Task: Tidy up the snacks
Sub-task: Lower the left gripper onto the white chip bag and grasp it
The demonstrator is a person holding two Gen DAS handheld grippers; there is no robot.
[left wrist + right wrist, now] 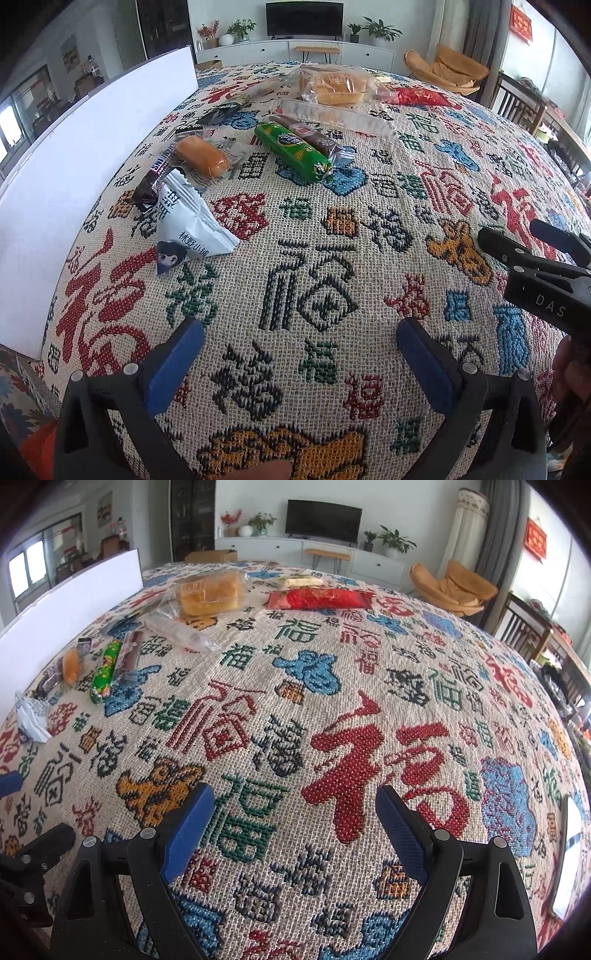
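Blue-padded left gripper (299, 332) and right gripper (295, 805): jaws apart, empty, over near cloth (332, 229). Snacks at far left: white packet (188, 225) nearest, green roll (291, 149) beyond. Approach low, straddle packet's middle, close gently to avoid crushing.

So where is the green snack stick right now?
The green plastic-wrapped snack stick lies left of centre in the left wrist view, touching a brown wrapped stick, right of an orange wrapped cake.
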